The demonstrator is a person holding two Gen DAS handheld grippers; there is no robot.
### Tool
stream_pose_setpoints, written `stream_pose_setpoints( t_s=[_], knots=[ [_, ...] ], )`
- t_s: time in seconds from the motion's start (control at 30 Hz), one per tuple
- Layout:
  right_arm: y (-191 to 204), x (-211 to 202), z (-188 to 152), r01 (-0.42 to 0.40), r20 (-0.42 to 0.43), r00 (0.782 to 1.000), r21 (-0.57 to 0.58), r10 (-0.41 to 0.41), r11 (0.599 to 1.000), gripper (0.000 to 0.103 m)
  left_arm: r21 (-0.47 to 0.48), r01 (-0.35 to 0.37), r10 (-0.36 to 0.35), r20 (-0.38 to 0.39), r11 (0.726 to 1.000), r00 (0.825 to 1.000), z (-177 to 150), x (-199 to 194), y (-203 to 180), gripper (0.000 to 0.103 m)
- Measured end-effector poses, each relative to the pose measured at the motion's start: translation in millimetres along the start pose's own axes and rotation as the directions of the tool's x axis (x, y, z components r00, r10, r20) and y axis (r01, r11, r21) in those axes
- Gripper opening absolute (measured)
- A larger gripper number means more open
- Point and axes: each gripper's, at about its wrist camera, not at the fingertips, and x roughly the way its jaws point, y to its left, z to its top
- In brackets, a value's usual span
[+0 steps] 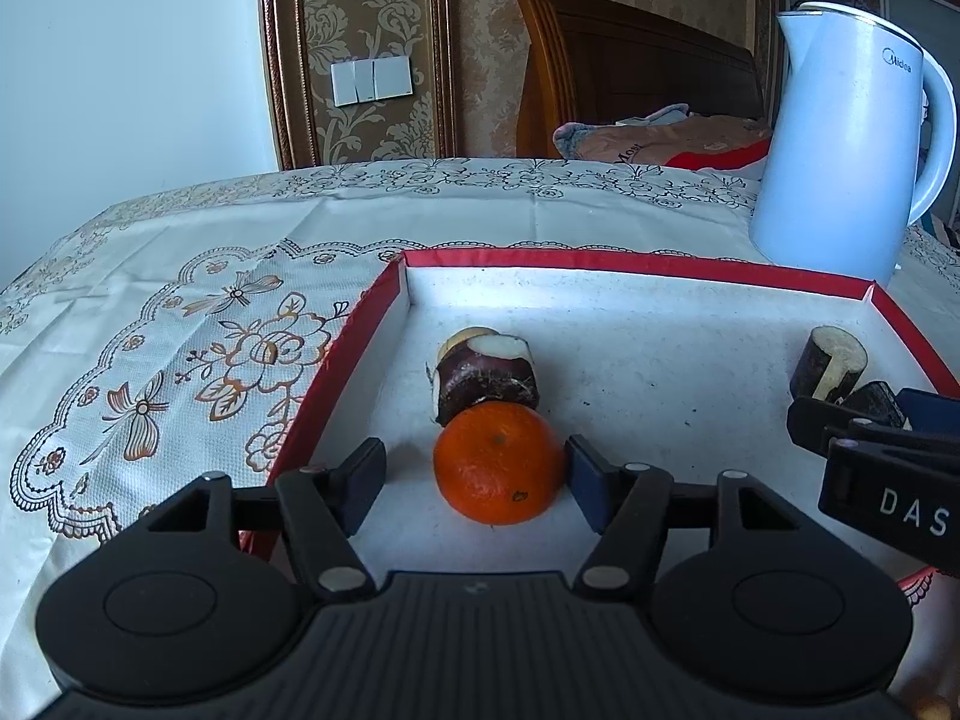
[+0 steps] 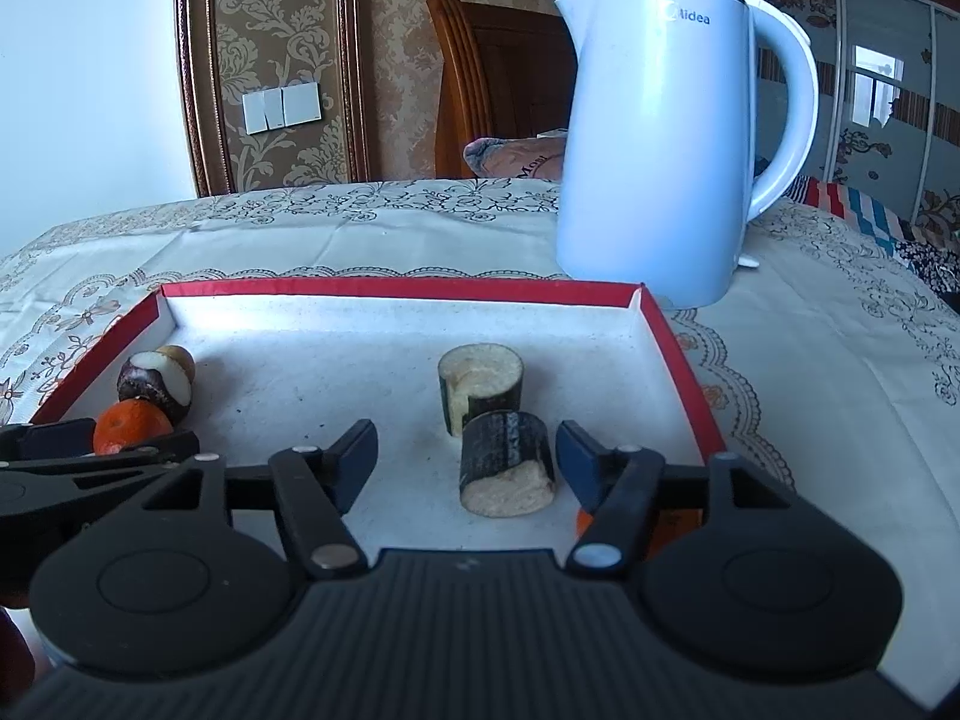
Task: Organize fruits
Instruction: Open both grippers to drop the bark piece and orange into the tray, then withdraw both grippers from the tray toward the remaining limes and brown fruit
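Observation:
A red-rimmed white tray [image 1: 354, 336] [image 2: 678, 336] lies on the table. In the left wrist view an orange mandarin [image 1: 499, 463] sits in the tray between the fingers of my open left gripper [image 1: 474, 480], touching a dark sugarcane piece [image 1: 485, 380] behind it. In the right wrist view my open right gripper [image 2: 467, 463] straddles a dark cut sugarcane piece [image 2: 507, 463] lying on its side; a second piece [image 2: 480, 387] stands just behind it. The mandarin [image 2: 129, 427] and its neighbouring piece [image 2: 157, 383] show at the tray's left.
A pale blue Midea kettle [image 1: 852, 132] [image 2: 666, 138] stands on the tablecloth behind the tray's right corner. The patterned tablecloth [image 1: 150, 324] spreads left of the tray. A wooden chair [image 1: 630, 66] and bedding lie beyond the table.

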Motion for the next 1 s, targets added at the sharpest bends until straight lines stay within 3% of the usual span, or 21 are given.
stream_pose_setpoints(
  t_s=[0.33, 0.53, 0.7, 0.8, 0.9, 1.0],
  knots=[
    [-4, -12, -5, 0.004, 0.042, 0.999, 0.020, -0.005, 1.000, 0.073, 0.043, -0.007, 0.006, 0.027, 0.999, 1.000, -7, -13, -4, 0.065],
    [-11, -36, -17, 0.024, 0.097, 0.995, 0.021, -0.026, 0.999, 0.076, -0.007, 0.031, -0.031, 0.025, 0.999, 0.999, -15, -29, 13, 0.065],
    [-20, -69, -34, -0.004, 0.148, 0.989, 0.021, 0.001, 1.000, 0.078, -0.030, 0.028, -0.026, 0.070, 0.999, 0.997, -25, -52, 24, 0.065],
    [-31, -87, -43, -0.058, 0.145, 0.988, 0.057, 0.050, 0.997, 0.079, 0.000, 0.018, -0.018, 0.106, 1.000, 0.994, -35, -67, 21, 0.066],
    [-40, -101, -53, -0.040, 0.149, 0.988, 0.058, 0.031, 0.998, 0.080, 0.030, 0.006, -0.010, 0.137, 1.000, 0.990, -43, -78, 17, 0.066],
    [-50, -108, -63, -0.016, 0.091, 0.996, 0.063, 0.010, 0.998, 0.080, 0.019, 0.048, -0.050, 0.142, 0.999, 0.989, -48, -87, 22, 0.069]
  ],
)
